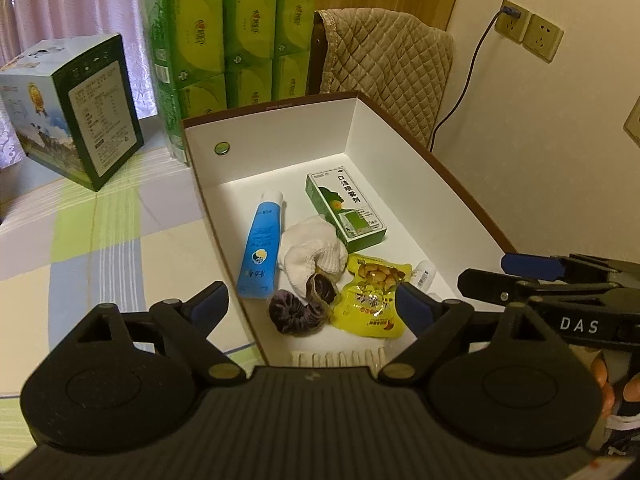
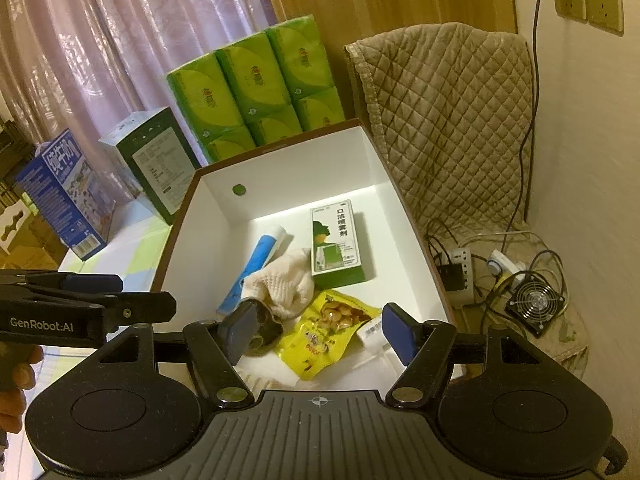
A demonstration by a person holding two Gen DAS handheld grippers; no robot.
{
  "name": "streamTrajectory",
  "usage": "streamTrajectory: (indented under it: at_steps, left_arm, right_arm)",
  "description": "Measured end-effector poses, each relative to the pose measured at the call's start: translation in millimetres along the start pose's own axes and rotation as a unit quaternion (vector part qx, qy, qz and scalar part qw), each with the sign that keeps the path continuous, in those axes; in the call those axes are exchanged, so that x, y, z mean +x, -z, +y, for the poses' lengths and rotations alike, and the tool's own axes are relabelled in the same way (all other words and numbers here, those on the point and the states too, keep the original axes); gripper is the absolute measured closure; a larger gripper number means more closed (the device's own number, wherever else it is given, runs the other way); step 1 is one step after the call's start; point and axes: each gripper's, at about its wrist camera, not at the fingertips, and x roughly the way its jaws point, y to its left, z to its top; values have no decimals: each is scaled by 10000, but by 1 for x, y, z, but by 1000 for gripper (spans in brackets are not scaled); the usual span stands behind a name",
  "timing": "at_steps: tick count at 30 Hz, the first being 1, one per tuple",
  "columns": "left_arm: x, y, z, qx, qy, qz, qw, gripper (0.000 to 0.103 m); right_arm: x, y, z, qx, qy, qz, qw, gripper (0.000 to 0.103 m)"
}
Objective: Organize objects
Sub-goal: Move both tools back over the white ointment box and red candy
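My left gripper (image 1: 310,300) has its fingers spread wide and holds nothing; it hovers above the near end of the white box (image 1: 280,136). The box already contains, left to right: blue tube (image 1: 259,246), dark scrunchie (image 1: 298,308), white cloth (image 1: 312,250), yellow snack packet (image 1: 370,296), green carton (image 1: 346,210). My right gripper (image 2: 316,332) is equally wide open and empty. I judge collection largely complete; arranging may remain.

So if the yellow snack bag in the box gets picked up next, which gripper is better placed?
Probably the right gripper: its open fingers straddle the yellow snack bag. The left gripper, also open, is centred over the dark scrunchie near the box wall.
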Motion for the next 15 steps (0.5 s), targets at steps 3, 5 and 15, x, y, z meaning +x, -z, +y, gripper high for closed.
streamTrajectory:
  at_steps: [3, 5, 15]
  left_arm:
    - [-8, 5, 1, -54, -16, -6, 10000, 14]
    - [-14, 9, 3, -85, -42, -6, 10000, 13]
    - [-46, 27, 12, -205, -167, -68, 9996, 11]
  right_arm:
    - [-6, 3, 4, -27, -8, -6, 10000, 36]
    - [-9, 5, 7, -45, -29, -16, 10000, 36]
    - [-27, 20, 36, -229, -250, -32, 9994, 36]
